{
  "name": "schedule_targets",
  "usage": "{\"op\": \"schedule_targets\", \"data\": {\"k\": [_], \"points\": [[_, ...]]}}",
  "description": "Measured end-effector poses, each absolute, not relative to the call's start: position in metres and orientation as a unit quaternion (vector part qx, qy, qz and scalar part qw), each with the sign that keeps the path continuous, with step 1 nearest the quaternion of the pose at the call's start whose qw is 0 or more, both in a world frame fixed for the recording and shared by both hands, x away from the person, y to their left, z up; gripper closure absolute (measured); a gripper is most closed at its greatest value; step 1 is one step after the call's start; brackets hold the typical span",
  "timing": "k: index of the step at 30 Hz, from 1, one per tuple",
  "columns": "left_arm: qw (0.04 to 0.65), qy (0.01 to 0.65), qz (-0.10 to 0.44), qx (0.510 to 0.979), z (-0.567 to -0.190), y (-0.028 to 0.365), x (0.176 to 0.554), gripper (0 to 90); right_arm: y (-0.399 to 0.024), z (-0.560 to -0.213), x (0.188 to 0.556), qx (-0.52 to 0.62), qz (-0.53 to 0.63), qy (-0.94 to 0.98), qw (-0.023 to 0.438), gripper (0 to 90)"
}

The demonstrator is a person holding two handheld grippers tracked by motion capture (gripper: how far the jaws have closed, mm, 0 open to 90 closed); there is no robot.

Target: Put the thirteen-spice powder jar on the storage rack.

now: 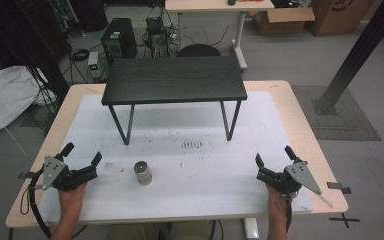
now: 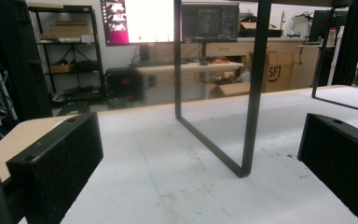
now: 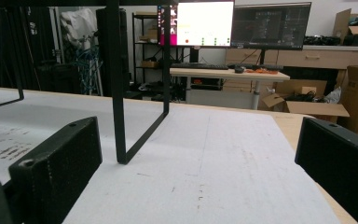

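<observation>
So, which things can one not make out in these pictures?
- Can, high view: too small to tell whether it has a label or is open.
- Marks on the white sheet, high view: too small to read.
- Shelf top, both gripper views: cut off by the upper edge.
- Screens, right gripper view: too far, text unreadable.

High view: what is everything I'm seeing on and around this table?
white mat: one, white, covering most of the wooden tabletop
small black table: one, black, standing at the mat's far side
metal can: one, silver-grey, upright on the mat, nearer the left hand-held gripper
computer tower: one, black, on the floor beyond
cardboard boxes: several, brown, far right floor
left hand-held gripper: one, black, open, near left
right hand-held gripper: one, black, open, near right
</observation>
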State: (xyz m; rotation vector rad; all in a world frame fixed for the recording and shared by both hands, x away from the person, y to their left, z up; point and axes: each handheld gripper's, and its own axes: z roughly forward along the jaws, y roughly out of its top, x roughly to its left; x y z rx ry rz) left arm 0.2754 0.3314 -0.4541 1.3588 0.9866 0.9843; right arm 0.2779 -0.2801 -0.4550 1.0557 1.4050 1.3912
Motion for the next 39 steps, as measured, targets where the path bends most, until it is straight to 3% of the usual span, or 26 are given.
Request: {"op": "schedule_targets", "data": {"k": [39], "points": [[0.569, 0.423, 0.415, 0.569, -0.4492, 0.3323, 0.2729, 0.5, -0.2797, -0.4551, 0.2774, 0.42, 0.56, 0.565, 0.437, 0.0]]}}
